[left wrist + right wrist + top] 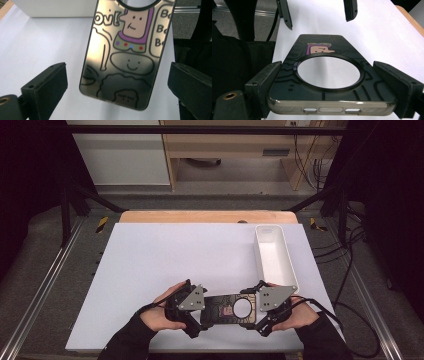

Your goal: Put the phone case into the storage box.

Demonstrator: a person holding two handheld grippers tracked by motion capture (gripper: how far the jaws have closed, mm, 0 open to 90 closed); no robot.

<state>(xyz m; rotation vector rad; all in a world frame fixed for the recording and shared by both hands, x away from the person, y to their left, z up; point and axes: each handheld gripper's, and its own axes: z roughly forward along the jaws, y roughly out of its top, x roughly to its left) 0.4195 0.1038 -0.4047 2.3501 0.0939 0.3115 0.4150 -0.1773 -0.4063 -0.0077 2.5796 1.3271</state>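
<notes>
The phone case (227, 310) is lying near the front edge of the surface (150, 270). The right tool (256, 312) is gripping its end; the left tool (196, 316) is standing open around the other. Lifting 1-sided risks twisting it loose.

The phone case (125, 57) is smoky translucent grey with black-outlined cartoon doodles: a peach face under a purple hood, a green collar dotted purple, red and blue, and a smiling blob at 6 o'clock of it. Its round cutout is ringed black. The tray (272, 251) and counter (165, 265) sheet are white.
</notes>
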